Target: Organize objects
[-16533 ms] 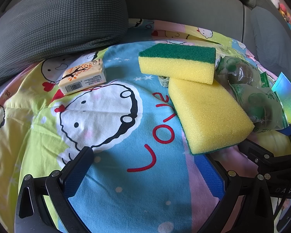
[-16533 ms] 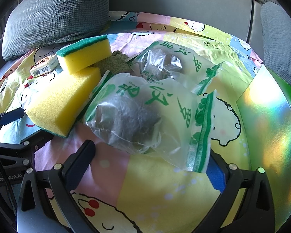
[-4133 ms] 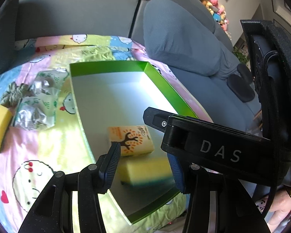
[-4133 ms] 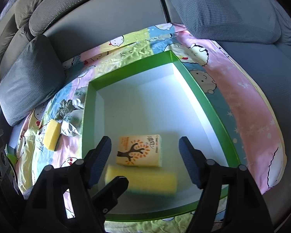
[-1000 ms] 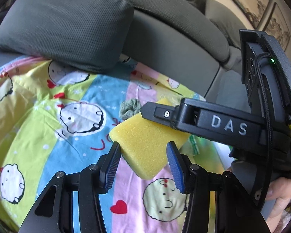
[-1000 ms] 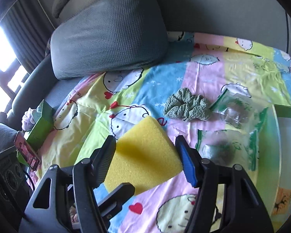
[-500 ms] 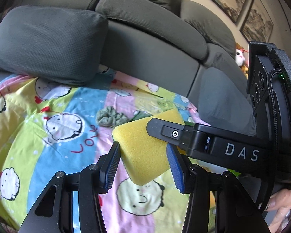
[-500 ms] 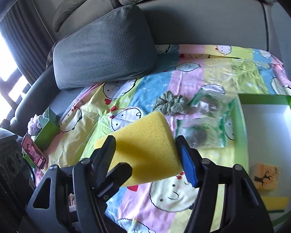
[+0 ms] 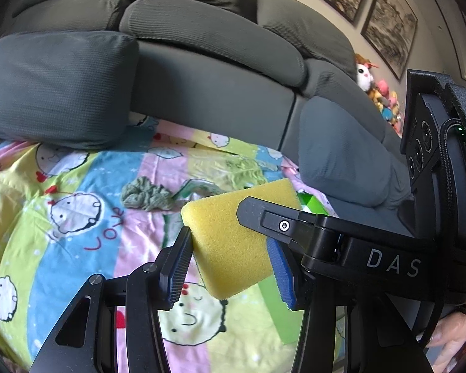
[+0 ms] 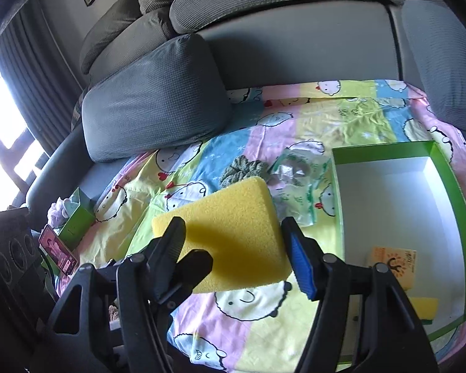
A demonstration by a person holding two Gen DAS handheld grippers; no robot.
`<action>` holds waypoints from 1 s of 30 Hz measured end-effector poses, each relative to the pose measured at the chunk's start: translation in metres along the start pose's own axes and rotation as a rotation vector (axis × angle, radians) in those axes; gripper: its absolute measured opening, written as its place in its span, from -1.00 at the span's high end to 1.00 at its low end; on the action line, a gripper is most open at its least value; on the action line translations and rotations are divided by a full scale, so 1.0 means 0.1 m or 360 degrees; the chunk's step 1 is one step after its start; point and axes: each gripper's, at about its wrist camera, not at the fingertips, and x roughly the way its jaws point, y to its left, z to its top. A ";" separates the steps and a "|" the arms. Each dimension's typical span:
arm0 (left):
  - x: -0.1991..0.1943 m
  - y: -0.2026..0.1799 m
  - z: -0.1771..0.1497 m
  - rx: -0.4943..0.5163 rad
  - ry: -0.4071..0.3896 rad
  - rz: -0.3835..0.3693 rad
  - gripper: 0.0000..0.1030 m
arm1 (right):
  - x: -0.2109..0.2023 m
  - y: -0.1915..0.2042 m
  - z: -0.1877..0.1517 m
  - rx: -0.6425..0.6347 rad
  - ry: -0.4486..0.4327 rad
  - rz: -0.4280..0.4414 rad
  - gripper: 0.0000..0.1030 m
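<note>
Grey sofa (image 10: 295,46) fills the back, one loose cushion (image 10: 152,105) up at ten o'clock on the cartoon-print sheet (image 10: 258,335). Framed pictures (image 9: 388,21) hang at one o'clock in the left view, stuffed toys (image 9: 379,96) beneath them. Over at nine o'clock in the right view, a pink phone (image 10: 59,248) leans beside a green tissue box (image 10: 77,217), with a dark curtain (image 10: 31,71) above.
</note>
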 end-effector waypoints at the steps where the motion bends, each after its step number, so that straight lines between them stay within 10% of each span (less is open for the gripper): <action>1: 0.01 -0.04 0.00 0.0009 0.0000 -0.0004 0.04 | -0.02 -0.03 0.00 0.0006 -0.0007 -0.0002 -0.24; 30: 0.54 -0.89 -0.02 0.0222 0.0124 -0.0117 0.03 | -0.47 -0.91 -0.07 0.0247 -0.0124 -0.0099 -0.28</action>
